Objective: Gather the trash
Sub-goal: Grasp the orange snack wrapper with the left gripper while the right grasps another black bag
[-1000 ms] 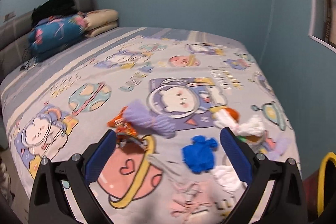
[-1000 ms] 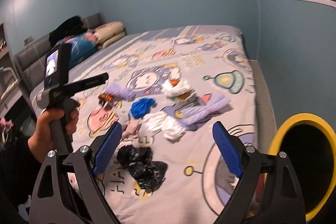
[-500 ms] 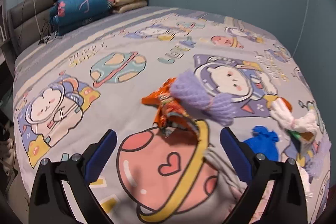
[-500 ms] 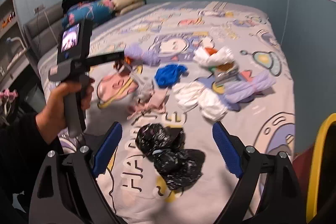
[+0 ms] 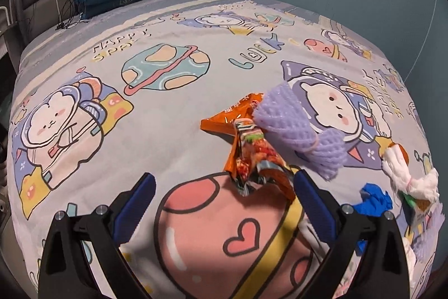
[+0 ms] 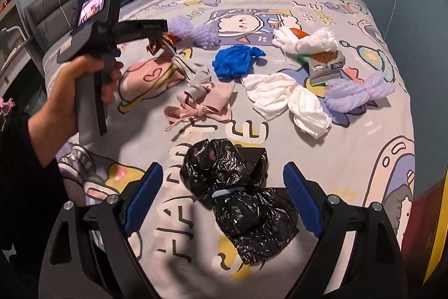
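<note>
We see a crumpled black plastic bag (image 6: 238, 195), cinched with a pale band, on the cartoon bedsheet (image 6: 350, 159) near the foot edge, between our right gripper's (image 6: 222, 196) wide-open jaws. Our left gripper (image 5: 222, 208), equally wide, hangs before an orange snack wrapper (image 5: 252, 153); bare sheet spreads left.

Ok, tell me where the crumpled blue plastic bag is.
In the right wrist view the crumpled blue plastic bag lies mid-bed, between the purple foam net and the white tissue bundle.
</note>
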